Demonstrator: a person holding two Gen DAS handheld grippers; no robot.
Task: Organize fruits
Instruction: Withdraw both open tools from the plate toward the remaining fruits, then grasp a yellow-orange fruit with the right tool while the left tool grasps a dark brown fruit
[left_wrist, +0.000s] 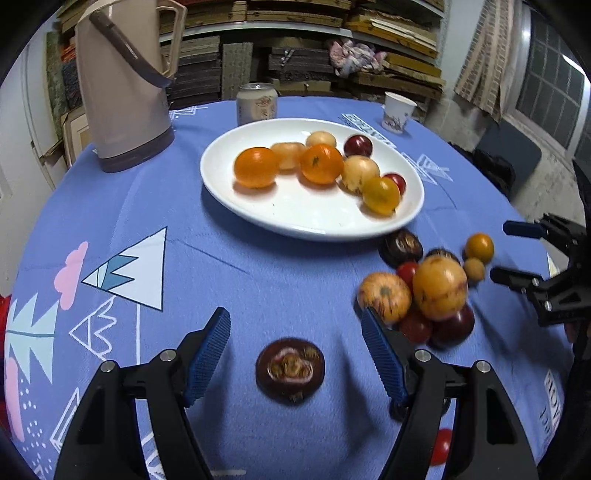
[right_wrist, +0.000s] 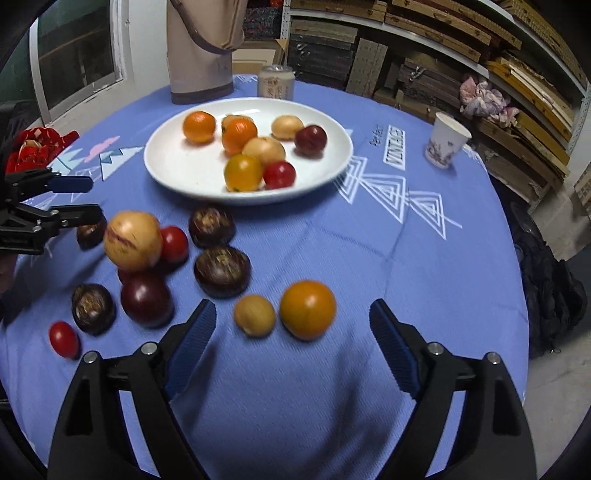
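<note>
Both grippers are wide open and hold nothing: the left gripper (left_wrist: 295, 354) sits around a mangosteen (left_wrist: 290, 369), the right gripper (right_wrist: 291, 328) by an orange tomato (right_wrist: 307, 309), likely bound for the white plate (left_wrist: 295, 225)

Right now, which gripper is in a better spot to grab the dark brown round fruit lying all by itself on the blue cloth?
Probably the left gripper. Its open blue pads already sit on either side of the dark brown round fruit. The right gripper is open too, but faces the round orange fruit instead.
</note>
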